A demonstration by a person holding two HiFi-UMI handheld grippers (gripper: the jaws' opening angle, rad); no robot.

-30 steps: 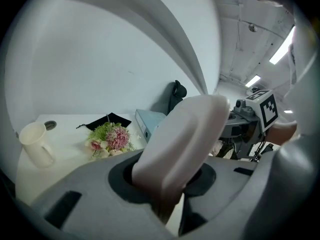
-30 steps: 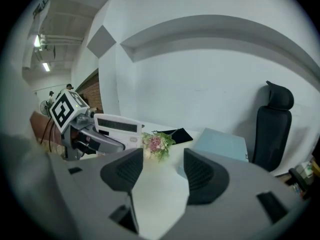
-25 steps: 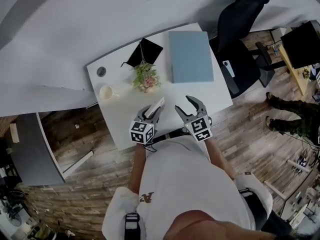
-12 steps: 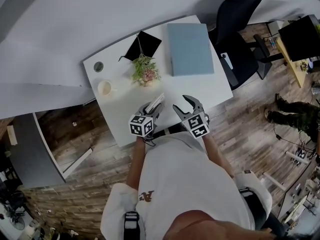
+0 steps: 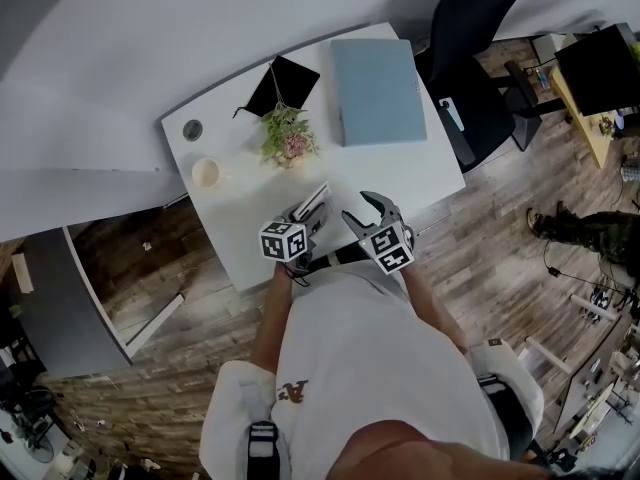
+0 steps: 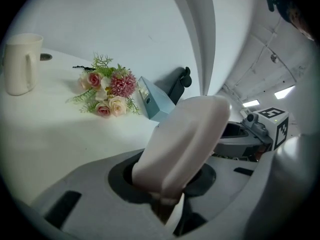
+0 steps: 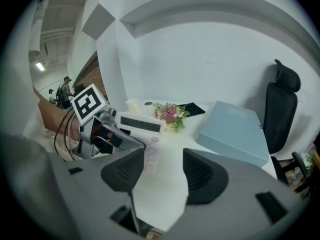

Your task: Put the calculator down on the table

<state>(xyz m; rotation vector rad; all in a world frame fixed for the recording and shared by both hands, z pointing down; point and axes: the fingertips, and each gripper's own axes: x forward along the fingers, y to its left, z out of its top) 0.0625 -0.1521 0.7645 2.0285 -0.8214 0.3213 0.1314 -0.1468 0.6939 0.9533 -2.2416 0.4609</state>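
The calculator [image 5: 316, 201] is pinched at its lower end by the fingers of the left gripper [image 5: 303, 222] and is held tilted over the counter [image 5: 400, 173], near its 6 o'clock edge. The right gripper [image 5: 366, 211], at 3 o'clock of the left, has its fingers spread with nothing between them. The calculator is probably a light, stiff plastic slab with a smooth, possibly slippery shell. Grip the casing edges, clear of display and keys.

The person wears a white T-shirt [image 5: 350, 368] with small logo [image 5: 291, 396].
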